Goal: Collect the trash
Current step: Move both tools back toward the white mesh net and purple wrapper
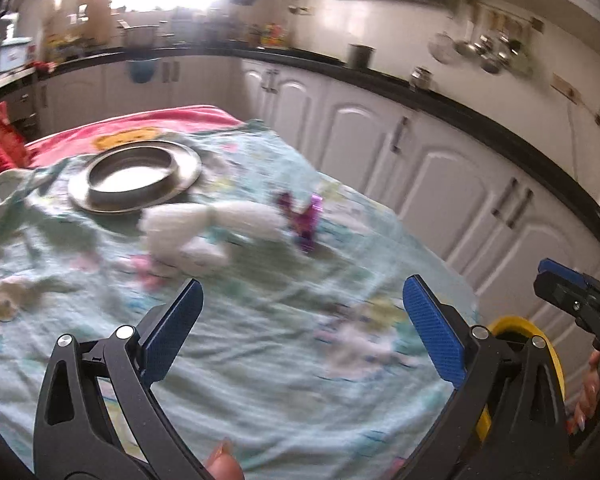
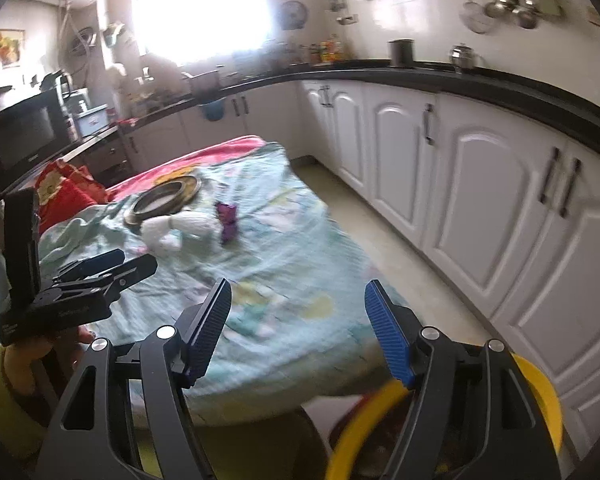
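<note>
While both the left gripper [image 1: 302,324] and right gripper [image 2: 298,330] hang open and empty, blurred aim could knock the white tissue [image 1: 204,232] and purple wrapper [image 1: 306,220] off the table [image 1: 260,360].

A: What is seen near? 
B: The right gripper [image 2: 298,328] is held with its blue fingers [image 2: 388,336] parted and empty above a yellow bin [image 2: 540,392].

A: And farther? 
B: White crumpled paper [image 2: 176,228] and a purple wrapper [image 2: 226,220] are seen lying on the cloth-covered surface [image 2: 284,280], beside a metal plate [image 2: 164,200]. The left gripper [image 2: 112,266] is seen at the left.
</note>
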`<state>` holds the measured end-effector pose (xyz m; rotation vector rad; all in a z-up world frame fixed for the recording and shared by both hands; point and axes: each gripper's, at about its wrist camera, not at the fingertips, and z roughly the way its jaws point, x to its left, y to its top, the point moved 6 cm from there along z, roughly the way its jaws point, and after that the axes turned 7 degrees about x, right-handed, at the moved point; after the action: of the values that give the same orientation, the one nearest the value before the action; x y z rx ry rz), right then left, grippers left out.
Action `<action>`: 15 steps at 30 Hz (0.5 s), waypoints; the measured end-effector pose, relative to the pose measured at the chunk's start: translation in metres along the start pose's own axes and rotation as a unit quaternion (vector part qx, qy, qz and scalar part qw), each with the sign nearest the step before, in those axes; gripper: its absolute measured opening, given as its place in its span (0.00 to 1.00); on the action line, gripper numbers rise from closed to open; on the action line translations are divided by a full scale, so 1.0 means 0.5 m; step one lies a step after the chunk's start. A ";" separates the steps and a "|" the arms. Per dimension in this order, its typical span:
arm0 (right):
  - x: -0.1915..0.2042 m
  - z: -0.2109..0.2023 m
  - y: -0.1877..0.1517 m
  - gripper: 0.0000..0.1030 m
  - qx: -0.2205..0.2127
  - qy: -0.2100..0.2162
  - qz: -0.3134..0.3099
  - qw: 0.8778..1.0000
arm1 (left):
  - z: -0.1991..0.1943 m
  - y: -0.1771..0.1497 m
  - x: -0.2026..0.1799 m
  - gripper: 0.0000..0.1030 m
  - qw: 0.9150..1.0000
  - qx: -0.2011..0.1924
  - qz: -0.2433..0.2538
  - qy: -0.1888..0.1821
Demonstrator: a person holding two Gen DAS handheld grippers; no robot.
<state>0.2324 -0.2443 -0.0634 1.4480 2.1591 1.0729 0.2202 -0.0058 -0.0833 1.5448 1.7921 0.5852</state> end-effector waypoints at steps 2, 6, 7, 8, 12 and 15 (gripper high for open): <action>0.025 0.024 0.020 0.65 0.002 0.009 -0.009 1.000 | 0.002 0.009 0.038 0.89 1.000 -0.002 -0.018 0.008; 0.065 0.068 0.055 0.65 0.004 0.023 -0.023 0.999 | 0.007 0.020 0.093 0.89 0.999 -0.006 -0.037 0.025; 0.072 0.076 0.060 0.65 0.004 0.023 -0.026 0.999 | 0.010 0.023 0.106 0.89 0.999 -0.005 -0.041 0.027; 0.082 0.091 0.070 0.65 0.006 0.022 -0.030 0.999 | 0.013 0.024 0.115 0.89 0.999 -0.004 -0.045 0.029; 0.102 0.149 0.103 0.65 0.017 0.029 -0.026 0.999 | 0.026 0.033 0.152 0.89 0.998 -0.003 -0.055 0.039; 0.112 0.197 0.122 0.65 0.025 0.032 -0.019 0.999 | 0.037 0.045 0.178 0.89 0.997 -0.001 -0.067 0.043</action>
<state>0.3099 -0.1424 -0.0762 1.4051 2.2637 1.0731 0.2442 0.0837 -0.0981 1.4034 1.9421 0.5960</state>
